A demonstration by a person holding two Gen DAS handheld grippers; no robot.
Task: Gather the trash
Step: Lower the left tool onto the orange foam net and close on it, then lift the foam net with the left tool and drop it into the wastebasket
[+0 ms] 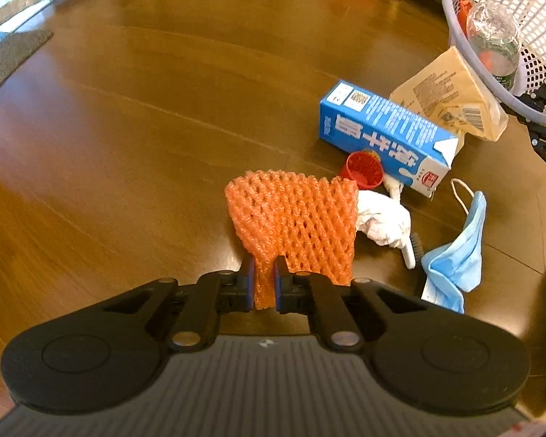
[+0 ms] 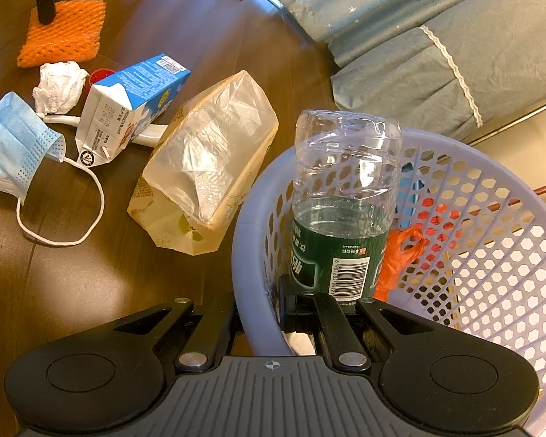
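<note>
My left gripper is shut on the near edge of an orange foam net, which lies on the wooden floor. The same net shows far left in the right wrist view, under the left gripper. My right gripper is shut on the rim of a lavender mesh basket, one finger inside the wall and the other hidden outside. In the basket stand a clear bottle with a green label and an orange plastic bag. The left wrist view has the basket at top right.
Between net and basket lie a blue milk carton, a beige bag, a red cap, a crumpled tissue, a white toothbrush and a blue face mask. Teal bedding hangs behind the basket. A grey mat lies far left.
</note>
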